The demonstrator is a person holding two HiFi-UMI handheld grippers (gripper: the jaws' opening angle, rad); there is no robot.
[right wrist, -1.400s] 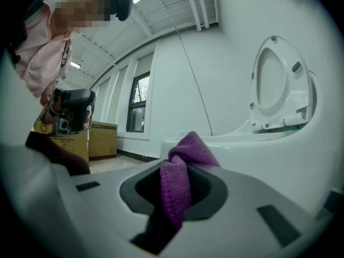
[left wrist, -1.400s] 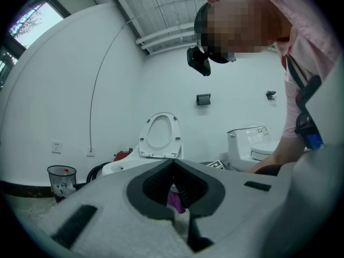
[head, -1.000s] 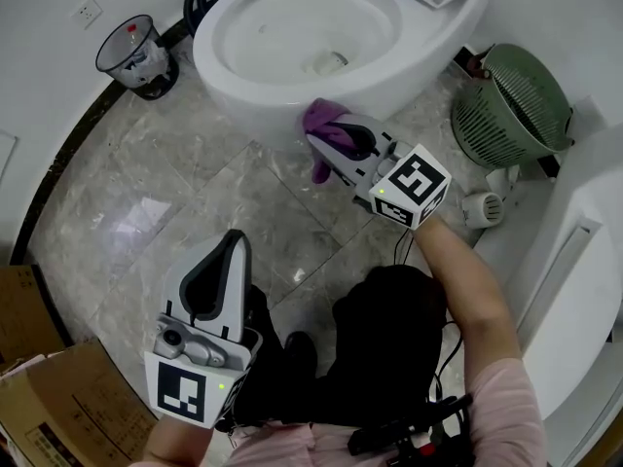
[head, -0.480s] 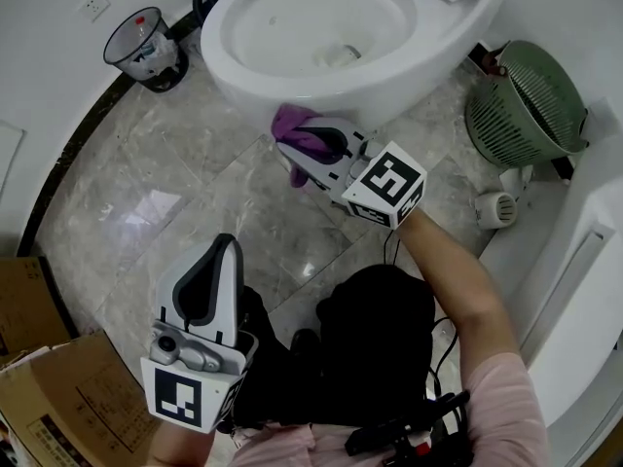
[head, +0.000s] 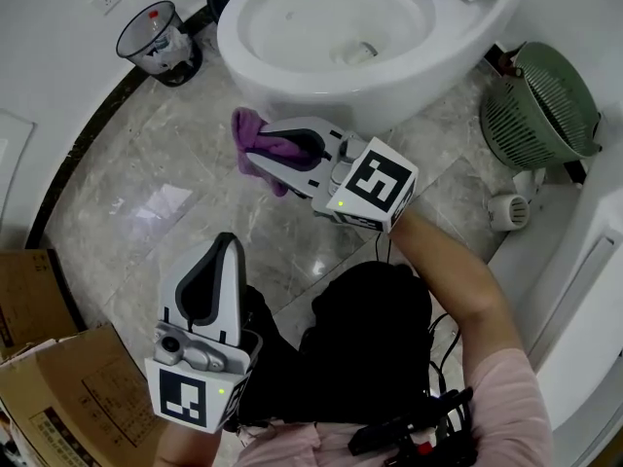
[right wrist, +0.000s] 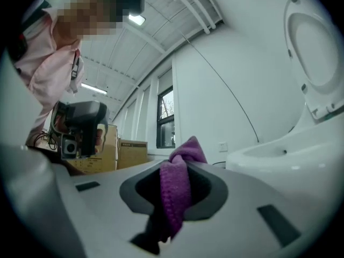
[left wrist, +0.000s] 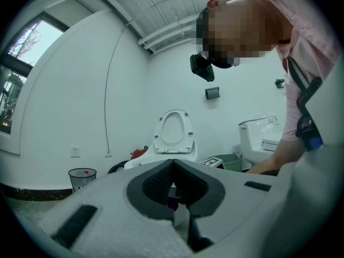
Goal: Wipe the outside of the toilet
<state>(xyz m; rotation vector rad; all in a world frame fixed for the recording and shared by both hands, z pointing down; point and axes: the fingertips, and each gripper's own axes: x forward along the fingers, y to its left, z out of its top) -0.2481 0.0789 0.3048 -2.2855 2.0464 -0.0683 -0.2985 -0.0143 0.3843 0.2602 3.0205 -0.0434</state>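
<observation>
Left tongs (head: 228,241) and right tongs (head: 257,138): grey, black-padded; pink sleeve (head: 498,397), perhaps black trousers (head: 375,334).

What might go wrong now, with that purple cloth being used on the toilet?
The purple cloth is pinched in the right gripper by one fold, with a loose end hanging; it might slip out or drag on the floor. It also seems to sit just off the toilet wall, so a stroke may miss.

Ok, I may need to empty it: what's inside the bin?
The bin holds pale crumpled litter and a red piece near its rim. Whatever lies beneath is covered; the items are too small to name.
</observation>
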